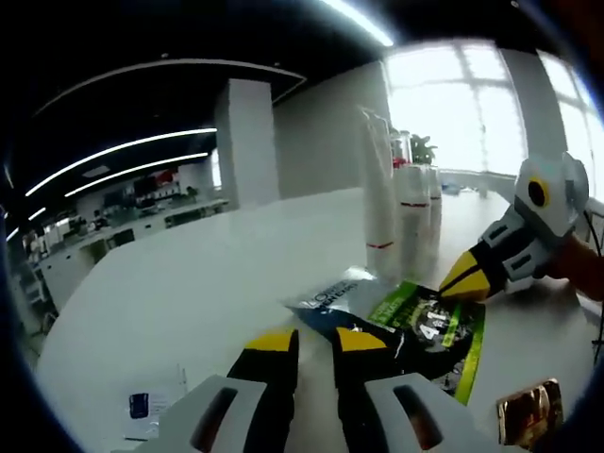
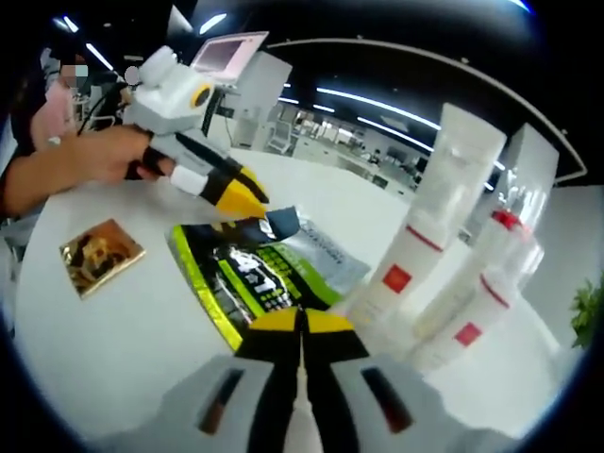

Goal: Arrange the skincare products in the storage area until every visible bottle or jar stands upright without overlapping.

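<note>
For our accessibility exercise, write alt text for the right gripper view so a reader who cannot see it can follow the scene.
A black two-jaw gripper with yellow tips, shut, points at a green and black foil sachet lying flat on a round white table. White upright skincare tubes with red labels stand to the right. The other yellow-tipped gripper, held by a hand, reaches the sachet's far end beside a small gold square packet.

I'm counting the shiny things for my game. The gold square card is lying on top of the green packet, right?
Not quite. The gold square card is lying on the bare white table, off to the side of the green packet and not touching it. The right gripper view shows the gap of table between them clearly; the left gripper view shows the card apart from the packet too.
</note>
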`<state>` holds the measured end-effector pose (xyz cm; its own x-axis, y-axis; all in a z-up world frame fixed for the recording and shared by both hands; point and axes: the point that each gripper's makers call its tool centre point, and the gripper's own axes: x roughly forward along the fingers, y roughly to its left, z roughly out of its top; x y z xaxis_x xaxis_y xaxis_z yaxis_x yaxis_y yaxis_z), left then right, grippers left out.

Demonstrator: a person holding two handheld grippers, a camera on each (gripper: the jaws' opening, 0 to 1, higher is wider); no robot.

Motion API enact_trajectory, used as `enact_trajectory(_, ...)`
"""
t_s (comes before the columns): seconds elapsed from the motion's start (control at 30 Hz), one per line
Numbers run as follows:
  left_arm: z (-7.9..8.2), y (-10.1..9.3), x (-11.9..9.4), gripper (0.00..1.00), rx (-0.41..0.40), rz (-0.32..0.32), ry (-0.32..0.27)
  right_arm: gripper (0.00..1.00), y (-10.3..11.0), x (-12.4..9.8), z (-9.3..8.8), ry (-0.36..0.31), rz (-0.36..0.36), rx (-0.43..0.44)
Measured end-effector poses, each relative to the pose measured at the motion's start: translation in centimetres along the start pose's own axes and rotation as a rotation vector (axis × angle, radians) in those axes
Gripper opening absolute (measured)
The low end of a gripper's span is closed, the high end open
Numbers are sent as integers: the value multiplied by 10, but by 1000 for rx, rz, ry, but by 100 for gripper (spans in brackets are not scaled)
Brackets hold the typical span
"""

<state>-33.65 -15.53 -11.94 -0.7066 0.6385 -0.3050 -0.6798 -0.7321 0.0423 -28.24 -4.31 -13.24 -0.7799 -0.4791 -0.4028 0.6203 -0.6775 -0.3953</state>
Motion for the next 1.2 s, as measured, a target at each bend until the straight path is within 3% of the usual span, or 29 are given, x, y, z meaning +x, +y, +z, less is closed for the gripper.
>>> enact_trajectory(0.23,9,-7,6,11,16,-25,-38,0,0,0,0,-4,7,5)
enact_trajectory(0.7,-7,-6,16,9,29,-40,48,0,2,-1,0,-3,35,12)
enact_trajectory(1.2,-7,4,27,6,114,-49,83,0,2,3,0,21,90,22)
